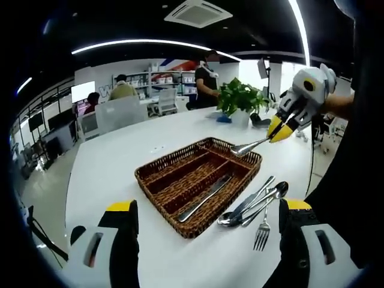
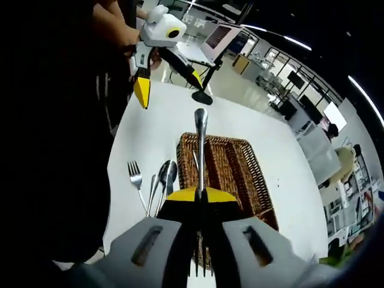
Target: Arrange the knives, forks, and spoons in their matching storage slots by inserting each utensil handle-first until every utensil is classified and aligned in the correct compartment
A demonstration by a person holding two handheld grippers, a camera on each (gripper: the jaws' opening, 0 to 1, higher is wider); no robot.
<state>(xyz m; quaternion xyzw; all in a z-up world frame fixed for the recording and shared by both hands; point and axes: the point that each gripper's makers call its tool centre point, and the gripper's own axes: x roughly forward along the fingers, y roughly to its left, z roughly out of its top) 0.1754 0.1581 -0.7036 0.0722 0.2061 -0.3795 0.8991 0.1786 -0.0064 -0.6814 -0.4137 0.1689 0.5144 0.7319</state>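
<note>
Above the wicker tray (image 1: 157, 170), the right gripper (image 2: 200, 196) is clamping a fork (image 2: 201, 135) near its tines, handle pointing forward over the tray's far end. Inside the tray, a knife (image 1: 206, 197) is lying in the compartment nearest the loose pile. Just beside the tray on the white table (image 1: 120, 162), spoons (image 1: 258, 204) and another fork (image 1: 262, 233) are waiting. The left gripper (image 1: 207, 231) is hovering on the tray's near side, jaws apart and empty. Judging by this, a fork insertion is under way; the next move is calling for lowering the handle into a free slot, parallel to the dividers.
</note>
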